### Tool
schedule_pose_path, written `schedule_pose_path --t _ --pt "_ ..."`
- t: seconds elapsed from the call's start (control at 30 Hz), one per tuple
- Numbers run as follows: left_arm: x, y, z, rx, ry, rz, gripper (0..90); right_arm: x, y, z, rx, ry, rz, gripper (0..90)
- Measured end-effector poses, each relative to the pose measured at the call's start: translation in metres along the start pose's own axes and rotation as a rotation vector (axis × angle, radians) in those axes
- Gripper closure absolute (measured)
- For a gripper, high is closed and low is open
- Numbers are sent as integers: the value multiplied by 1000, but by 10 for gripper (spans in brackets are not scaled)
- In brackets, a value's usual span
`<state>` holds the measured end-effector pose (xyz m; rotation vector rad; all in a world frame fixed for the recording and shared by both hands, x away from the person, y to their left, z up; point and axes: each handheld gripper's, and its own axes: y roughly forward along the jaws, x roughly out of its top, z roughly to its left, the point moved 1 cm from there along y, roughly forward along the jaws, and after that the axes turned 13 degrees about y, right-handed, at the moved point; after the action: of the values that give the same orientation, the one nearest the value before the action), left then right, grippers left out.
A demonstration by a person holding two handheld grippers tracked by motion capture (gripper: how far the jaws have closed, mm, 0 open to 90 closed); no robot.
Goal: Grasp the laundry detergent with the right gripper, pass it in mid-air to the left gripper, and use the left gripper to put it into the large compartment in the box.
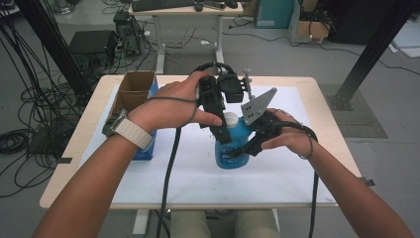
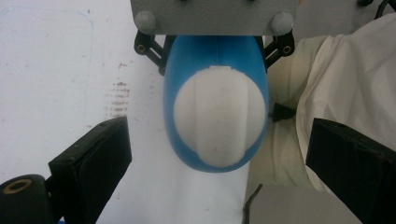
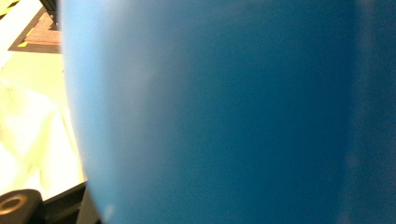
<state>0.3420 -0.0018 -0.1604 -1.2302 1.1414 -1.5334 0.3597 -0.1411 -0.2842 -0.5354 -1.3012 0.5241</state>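
Note:
A blue bottle (image 1: 232,151) with a white cap (image 1: 231,118) stands upright at the middle of the white mat (image 1: 277,168). My right gripper (image 1: 243,148) comes in from the right and is shut on the bottle's body; the blue wall (image 3: 210,112) is pressed close against its camera. My left gripper (image 1: 225,130) points down over the cap. In the left gripper view the cap (image 2: 219,121) lies between the two open jaws (image 2: 219,135), which stand well apart from it on either side. The right gripper's grey plate (image 2: 215,16) shows just beyond the bottle (image 2: 169,126).
An open cardboard box (image 1: 136,87) sits at the table's left, with a blue box (image 1: 146,149) by it under my left forearm. The wooden table edge (image 1: 74,148) frames the mat. Cables, black stands and a desk stand on the floor beyond.

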Motion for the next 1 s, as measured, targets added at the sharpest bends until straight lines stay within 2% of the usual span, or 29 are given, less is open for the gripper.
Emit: schedule_pose_path --t 0.1,0.5,0.53,0.57,1.0 --pt "0 0 0 2 1 -3 71 1 -1 0 22 4 19 428" --pt "0 -1 0 1 3 -2 71 1 -3 0 21 9 19 428" --pt "1 -1 -1 1 4 -1 71 1 -2 -1 7 -3 15 428" --pt "0 -1 -1 0 4 0 71 1 -3 0 24 11 20 428" --pt "1 -1 -1 2 3 -3 71 1 -3 1 23 11 20 428"
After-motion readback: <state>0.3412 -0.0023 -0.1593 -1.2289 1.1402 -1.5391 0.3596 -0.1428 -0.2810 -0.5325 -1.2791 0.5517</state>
